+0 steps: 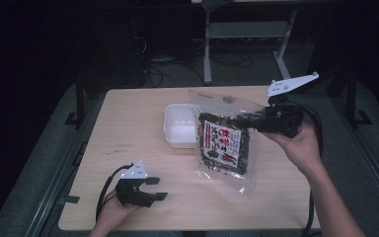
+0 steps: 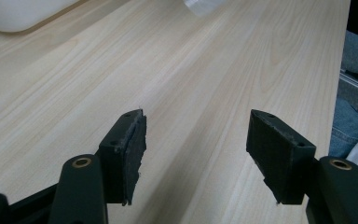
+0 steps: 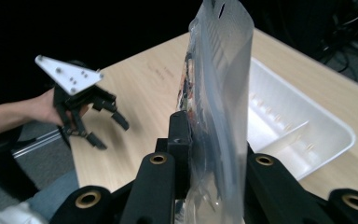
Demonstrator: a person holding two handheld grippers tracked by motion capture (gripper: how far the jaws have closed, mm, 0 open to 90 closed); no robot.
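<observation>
**Over the tray: packet held up, left side idle**

Just right of the white tray (image 1: 180, 126), our right gripper (image 1: 249, 121) is clenched on the snack packet (image 1: 224, 143), pinching its right edge about halfway up. The packet hangs tilted, its top corner above the tray's right wall and its bottom corner near the table (image 1: 128, 113); whether that corner touches the wood we cannot tell from the high view. In the right gripper view the film stands edge-on between the jaws, the tray directly behind it.

Our left gripper (image 1: 153, 187) sits well clear of the tray, toward the near edge of the table, jaws spread and holding nothing.

Judgement: the step in hand looks like carrying the packet into the tray. We should keep the pinch firm, since the film is slick, lift until the bottom corner clears the tray's wall, then lower it flat.

Room: open table lies on the tray's left and near sides. The table's right edge is close to the packet, so we should avoid swinging outward.
</observation>
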